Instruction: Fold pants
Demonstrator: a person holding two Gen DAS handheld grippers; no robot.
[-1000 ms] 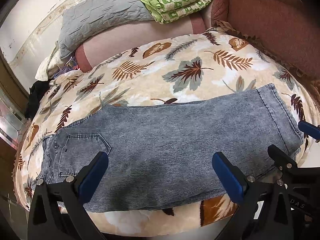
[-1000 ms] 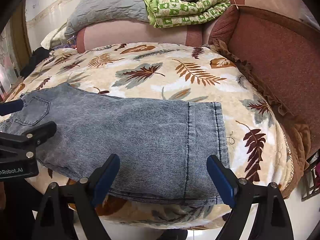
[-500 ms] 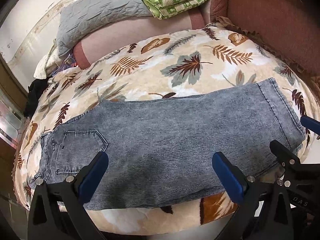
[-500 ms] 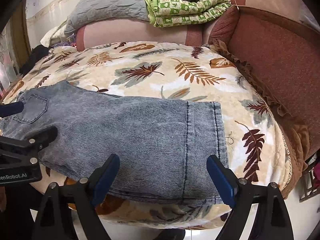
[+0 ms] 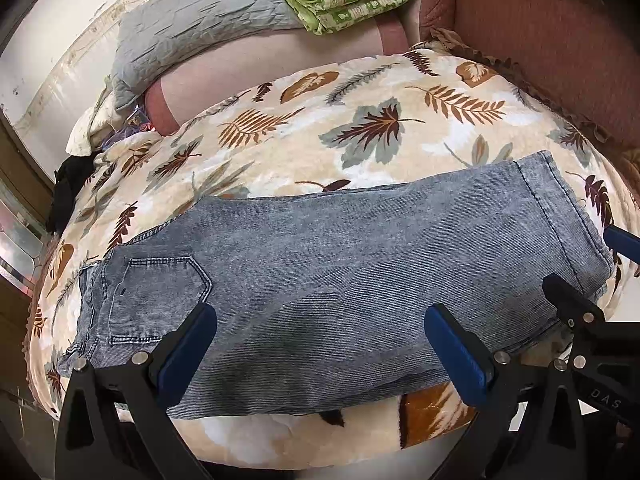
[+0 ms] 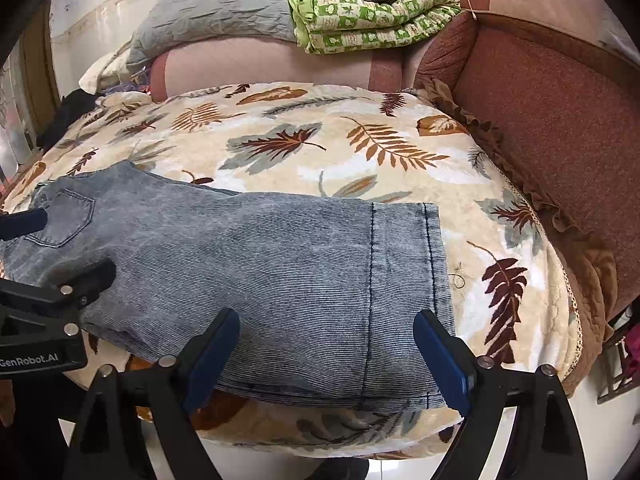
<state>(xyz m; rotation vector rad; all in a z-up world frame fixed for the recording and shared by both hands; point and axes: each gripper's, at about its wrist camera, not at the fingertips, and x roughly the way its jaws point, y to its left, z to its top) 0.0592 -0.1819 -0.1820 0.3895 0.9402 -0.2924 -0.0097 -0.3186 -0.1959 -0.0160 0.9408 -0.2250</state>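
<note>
Grey-blue jeans [image 5: 340, 260] lie flat along the front edge of a leaf-print blanket [image 5: 360, 128]. The waist and back pocket [image 5: 160, 284] are on the left, the stitched hem [image 6: 400, 280] on the right. My left gripper [image 5: 320, 344] hovers open over the near edge, around the seat and thigh, with nothing gripped. My right gripper [image 6: 326, 356] is also open, straddling the near edge of the leg by the hem. Each gripper shows in the other's view: the right gripper [image 5: 582, 256] by the hem, the left gripper [image 6: 60, 246] by the pocket.
The blanket covers a reddish sofa whose arm [image 6: 540, 100] rises on the right. A grey pillow [image 6: 216, 8] and a folded green patterned quilt [image 6: 372, 12] lie on the backrest. Dark clothing [image 5: 66, 184] sits at the far left. Pale floor [image 6: 400, 468] lies below the front edge.
</note>
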